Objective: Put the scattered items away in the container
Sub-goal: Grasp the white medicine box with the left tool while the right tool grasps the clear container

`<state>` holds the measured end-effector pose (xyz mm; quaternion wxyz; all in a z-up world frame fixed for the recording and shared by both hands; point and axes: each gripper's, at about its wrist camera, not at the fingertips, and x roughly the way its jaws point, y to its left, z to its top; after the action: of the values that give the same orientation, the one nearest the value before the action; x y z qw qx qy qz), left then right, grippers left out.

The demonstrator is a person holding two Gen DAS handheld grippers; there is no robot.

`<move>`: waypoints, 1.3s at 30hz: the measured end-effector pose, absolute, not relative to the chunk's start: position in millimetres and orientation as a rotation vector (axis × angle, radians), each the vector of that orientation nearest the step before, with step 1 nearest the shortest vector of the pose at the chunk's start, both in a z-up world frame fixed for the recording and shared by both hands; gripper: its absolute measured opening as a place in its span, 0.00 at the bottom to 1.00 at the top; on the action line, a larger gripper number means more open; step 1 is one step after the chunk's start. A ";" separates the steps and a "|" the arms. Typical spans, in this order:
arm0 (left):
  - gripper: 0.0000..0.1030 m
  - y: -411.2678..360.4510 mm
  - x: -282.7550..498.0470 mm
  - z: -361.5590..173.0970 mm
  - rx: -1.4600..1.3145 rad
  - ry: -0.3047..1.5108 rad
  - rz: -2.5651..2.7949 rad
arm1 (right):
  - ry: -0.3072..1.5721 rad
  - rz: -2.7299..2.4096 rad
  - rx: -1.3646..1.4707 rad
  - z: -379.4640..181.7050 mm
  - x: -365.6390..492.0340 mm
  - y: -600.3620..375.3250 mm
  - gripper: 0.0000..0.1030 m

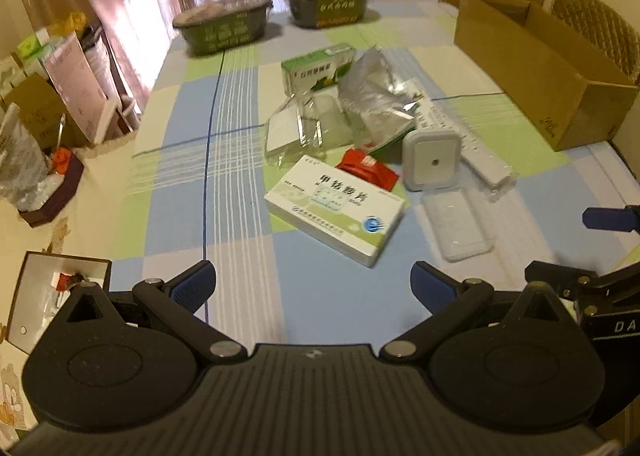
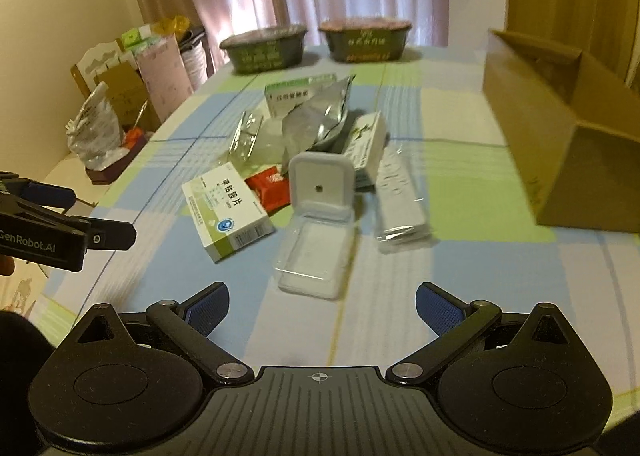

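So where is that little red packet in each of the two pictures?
Left wrist view: the red packet lies just right of centre, tucked behind the far corner of the white medicine box.
Right wrist view: the red packet sits left of centre, between that medicine box and the grey square case.
Shared landmark: the cardboard box at the right.
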<state>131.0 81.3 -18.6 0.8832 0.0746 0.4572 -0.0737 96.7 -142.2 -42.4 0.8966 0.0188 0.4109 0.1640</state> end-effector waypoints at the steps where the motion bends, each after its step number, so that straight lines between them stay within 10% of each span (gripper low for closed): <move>1: 0.99 85.9 137.0 -23.0 0.133 0.963 -0.148 | 0.860 0.342 0.041 -47.7 103.1 -137.7 1.00; 4: 0.99 95.8 152.1 -35.1 0.071 0.981 -0.117 | 0.874 0.342 0.034 -62.4 118.7 -125.4 0.99; 6: 0.99 100.8 159.9 -41.4 0.027 0.991 -0.094 | 0.887 0.345 0.028 -71.8 128.4 -118.2 0.76; 18: 0.99 87.9 203.9 -65.8 -0.186 1.003 -0.020 | 0.911 0.271 0.024 -101.6 168.6 -102.6 0.74; 21: 0.99 77.2 216.0 -73.9 -0.193 1.010 -0.013 | 0.904 0.275 0.013 -103.0 169.4 -107.0 0.58; 39: 0.91 76.3 216.4 -96.4 0.003 1.078 -0.003 | 0.883 0.309 -0.005 -101.0 152.5 -143.8 0.57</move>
<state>216.4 76.3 -96.4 0.8582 0.0013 0.5133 -0.0012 152.5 -143.8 -101.0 0.8926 -0.0024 0.4256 0.1489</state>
